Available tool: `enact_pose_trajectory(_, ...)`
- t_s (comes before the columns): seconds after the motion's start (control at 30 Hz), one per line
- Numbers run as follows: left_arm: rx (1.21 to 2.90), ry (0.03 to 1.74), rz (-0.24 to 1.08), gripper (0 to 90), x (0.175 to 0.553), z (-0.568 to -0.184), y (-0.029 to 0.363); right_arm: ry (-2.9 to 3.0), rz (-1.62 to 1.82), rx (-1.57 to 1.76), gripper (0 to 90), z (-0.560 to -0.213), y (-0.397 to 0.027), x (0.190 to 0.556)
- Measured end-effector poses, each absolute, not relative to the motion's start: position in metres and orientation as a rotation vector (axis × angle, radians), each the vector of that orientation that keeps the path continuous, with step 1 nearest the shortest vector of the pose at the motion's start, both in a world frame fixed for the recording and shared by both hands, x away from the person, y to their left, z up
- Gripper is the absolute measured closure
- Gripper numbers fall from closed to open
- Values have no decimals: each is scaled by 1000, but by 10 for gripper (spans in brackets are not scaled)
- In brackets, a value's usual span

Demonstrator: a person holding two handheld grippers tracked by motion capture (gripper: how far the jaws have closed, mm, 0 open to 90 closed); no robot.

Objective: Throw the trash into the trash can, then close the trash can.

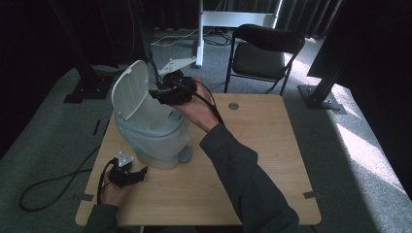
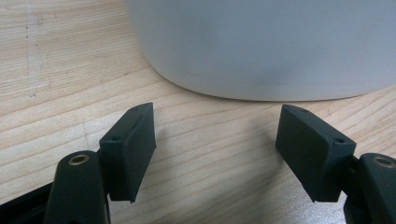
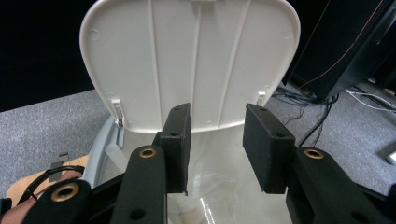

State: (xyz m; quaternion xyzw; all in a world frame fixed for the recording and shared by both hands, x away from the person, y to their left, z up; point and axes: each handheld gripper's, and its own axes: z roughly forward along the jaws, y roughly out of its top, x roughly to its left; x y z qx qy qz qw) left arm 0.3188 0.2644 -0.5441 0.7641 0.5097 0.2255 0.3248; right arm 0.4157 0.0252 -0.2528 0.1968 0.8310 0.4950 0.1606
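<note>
dark grey-green sleeves; black tongs [image 1: 154,92], brass-ringed screw holes; black trailing cables; grey three-cornered plate

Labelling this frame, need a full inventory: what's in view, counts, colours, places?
bin: 1, pale grey, left part of the table, clear liner inside
lid: 1, white, swung up at the bin's left
pedal: 1, grey, at the bin's foot
table: 1, light wood, centre
chair: 1, black, on the floor behind the table
white stand: 1, on the floor at the back
cables: black, on the floor at left
left tongs: 1, black, on the table near the bin's base, open, nothing between
right tongs: 1, black, over the bin's mouth, open, nothing between
</note>
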Motion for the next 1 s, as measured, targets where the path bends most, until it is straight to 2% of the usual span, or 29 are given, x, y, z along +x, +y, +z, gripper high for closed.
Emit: enact_pose_trajectory(1.0, 2007, 1336, 593, 287, 318, -544, 265, 2353, 1478, 530, 610, -241, 42, 417)
